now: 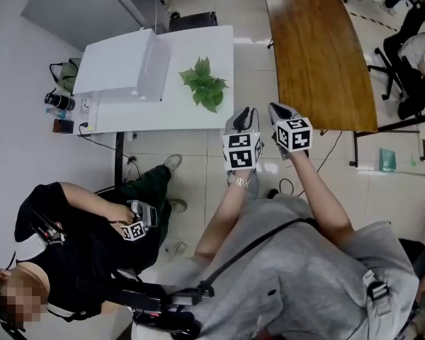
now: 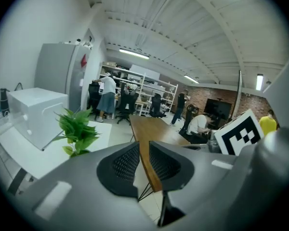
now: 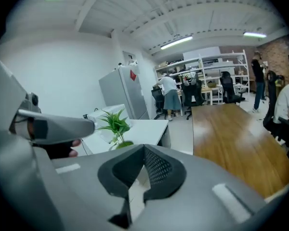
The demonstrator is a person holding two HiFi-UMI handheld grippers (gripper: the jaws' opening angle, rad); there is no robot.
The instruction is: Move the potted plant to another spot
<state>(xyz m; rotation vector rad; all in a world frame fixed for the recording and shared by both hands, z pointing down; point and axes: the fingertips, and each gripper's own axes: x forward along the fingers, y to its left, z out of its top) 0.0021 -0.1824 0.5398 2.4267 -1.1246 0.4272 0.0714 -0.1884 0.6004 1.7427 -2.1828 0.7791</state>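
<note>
Head view: plant (image 1: 204,83) sits on white table (image 1: 163,115) beside box (image 1: 120,69). L gripper (image 1: 244,112) & R gripper (image 1: 280,109) hang over floor, short of it. Looks like approach step, no grab yet.

L gripper view: jaws slightly apart, empty.

R gripper view: jaws together, empty. Next prob needs R opened, then reach for pot.

Office rm, wood table (image 1: 319,55) at right.
</note>
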